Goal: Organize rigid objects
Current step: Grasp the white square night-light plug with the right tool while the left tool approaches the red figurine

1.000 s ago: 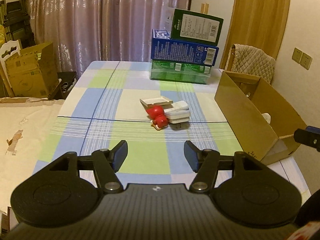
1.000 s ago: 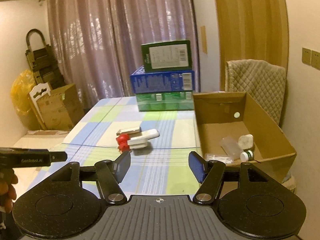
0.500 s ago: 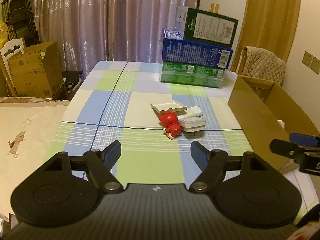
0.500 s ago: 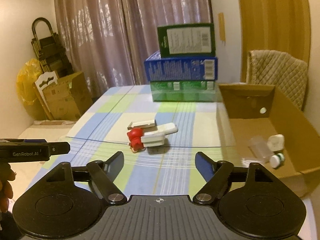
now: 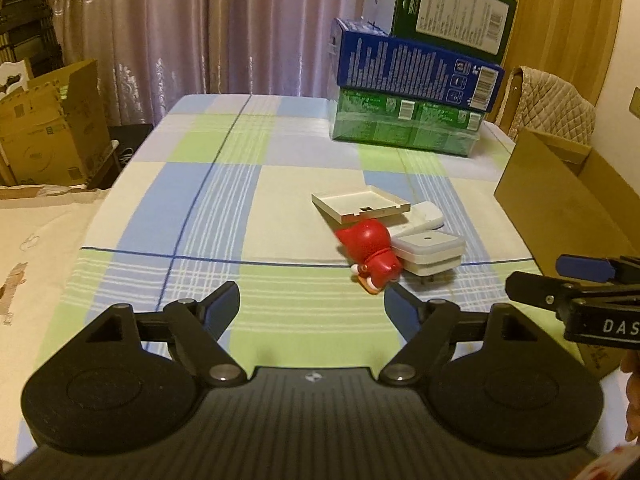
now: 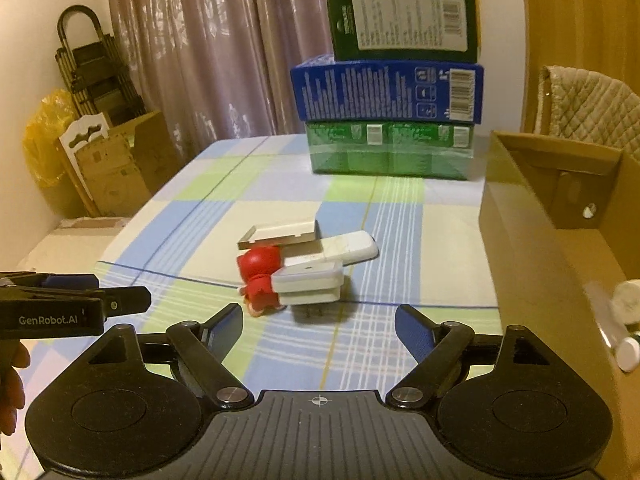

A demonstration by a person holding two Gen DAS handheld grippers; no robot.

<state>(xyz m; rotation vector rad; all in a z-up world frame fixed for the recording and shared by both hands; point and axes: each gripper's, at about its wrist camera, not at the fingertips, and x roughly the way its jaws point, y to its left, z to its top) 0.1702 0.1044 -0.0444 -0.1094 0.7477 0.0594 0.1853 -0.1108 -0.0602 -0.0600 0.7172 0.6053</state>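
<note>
In the left wrist view the left gripper is opening its empty fingers just short of the red figurine, lying head-away beside the white plug, while in the right wrist view the right gripper is opening, nothing held, with the white remote slanting away rightward ahead.

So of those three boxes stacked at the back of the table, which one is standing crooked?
The dark green box on top. It sits tilted and turned on the blue box, while the blue one and the bright green pack beneath lie flat.

Mauve curtains, checked tablecloth, quilted chair, warm dim light.
</note>
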